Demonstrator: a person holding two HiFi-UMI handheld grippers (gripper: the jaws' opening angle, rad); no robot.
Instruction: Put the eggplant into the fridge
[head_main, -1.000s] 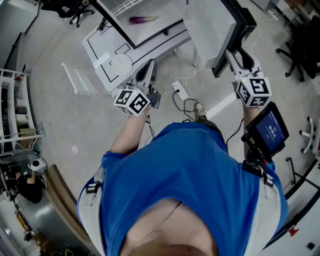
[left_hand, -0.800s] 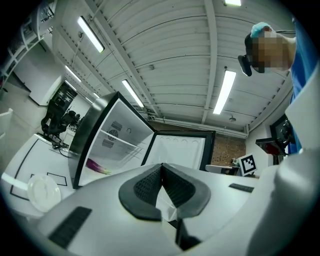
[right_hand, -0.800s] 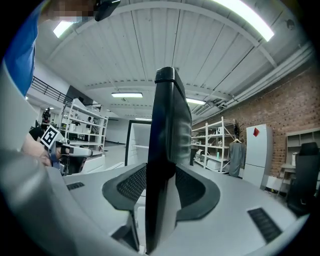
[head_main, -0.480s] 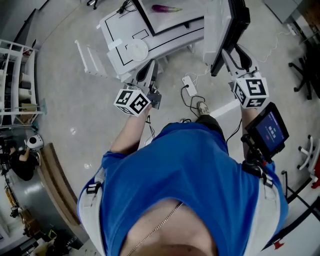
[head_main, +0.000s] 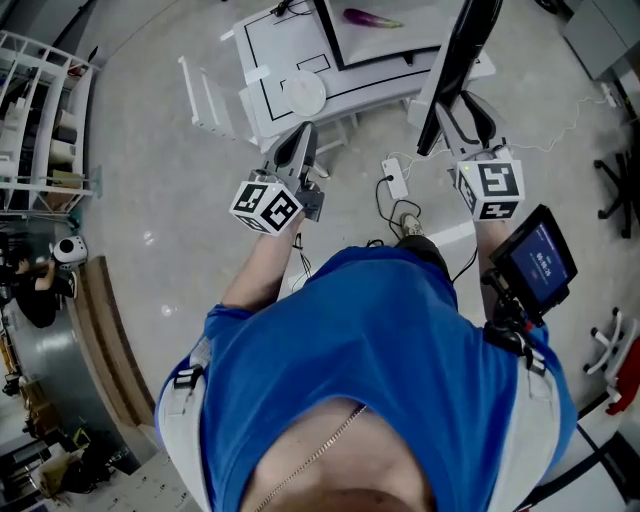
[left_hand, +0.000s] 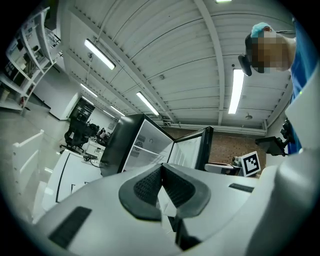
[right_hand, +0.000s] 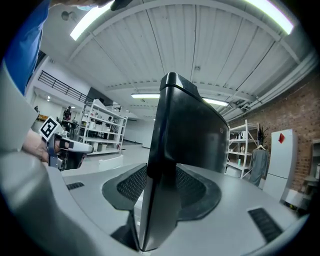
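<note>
Blue shirt (head_main: 370, 370) fills the bottom of the head view, with a small screen (head_main: 537, 262) strapped at the right forearm. Left gripper (head_main: 293, 150): fingers pressed together, nothing between them, held out over the floor (head_main: 150, 200). Right gripper (head_main: 462, 110): fingers pinching the edge of the black door (head_main: 462, 50); in the right gripper view the slab stands upright between both pads. A power strip (head_main: 396, 178) and its cable lie on the floor between the two grippers. Beyond them is the white surface (head_main: 290, 50) with black outlines. The eggplant (head_main: 372, 18) lies on its far part, well apart from both grippers and outside the fridge (left_hand: 131, 150), which the left gripper view shows standing open. Shelves (head_main: 40, 120) stand at far left.
</note>
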